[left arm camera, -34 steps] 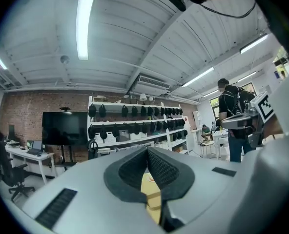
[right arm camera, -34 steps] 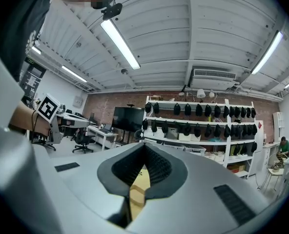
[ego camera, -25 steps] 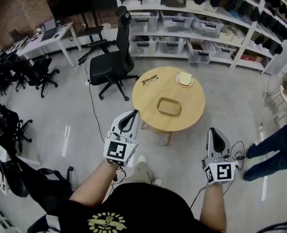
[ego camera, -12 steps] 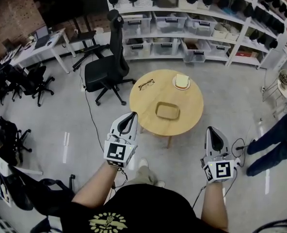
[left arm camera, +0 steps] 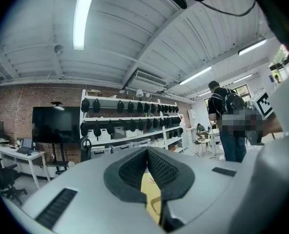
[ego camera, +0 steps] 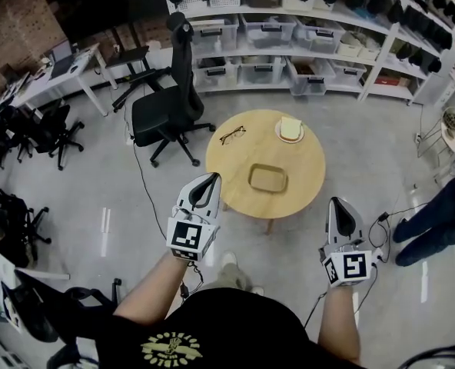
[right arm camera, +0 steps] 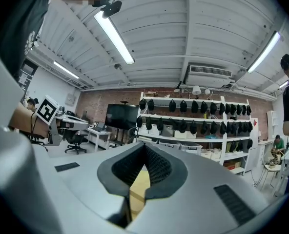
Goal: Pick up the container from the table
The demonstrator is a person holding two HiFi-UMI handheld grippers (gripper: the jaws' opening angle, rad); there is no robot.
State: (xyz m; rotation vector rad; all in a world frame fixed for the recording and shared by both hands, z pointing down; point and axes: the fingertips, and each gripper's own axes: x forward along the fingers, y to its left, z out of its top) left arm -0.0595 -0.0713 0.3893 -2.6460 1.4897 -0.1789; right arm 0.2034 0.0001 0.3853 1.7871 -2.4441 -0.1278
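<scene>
Two grippers are held out level over a grey concrete floor, both with their fingers pressed together and nothing pinched between them.

Far left of the left gripper's fingertips stand a white desk [ego camera: 66, 61] and a cluster of black wheeled chairs [ego camera: 39, 125]. A tall black office chair [ego camera: 166, 108] with a star base stands ahead of those fingertips and slightly left. The left gripper [ego camera: 211, 178] has a smooth pale-grey shell. Its ribbed dark pads [left arm camera: 131, 169] meet in a closed seam, and its cube [ego camera: 187, 237] carries a black-and-white square marker, a pattern only.

The round wooden table [ego camera: 231, 160] starts just right of the left fingertips, its near edge curving across the gap between the two grippers. Black-rimmed glasses [ego camera: 232, 134] lie on its far left part. The container [ego camera: 268, 179] is a shallow olive rectangle with rounded corners. It sits on the near half of the table, ahead of and between the two sets of fingertips and nearer the left ones, touched by neither. A small round plate [ego camera: 290, 130] holding a pale square block sits beyond it.

The right gripper [ego camera: 341, 203] hangs over bare floor, short of the table's right edge, its ribbed pads [right arm camera: 156, 164] also shut tight. White shelving [ego camera: 312, 41] with clear bins lines the far wall. A person's dark trouser leg [ego camera: 433, 223] stands well right of the right fingertips.
</scene>
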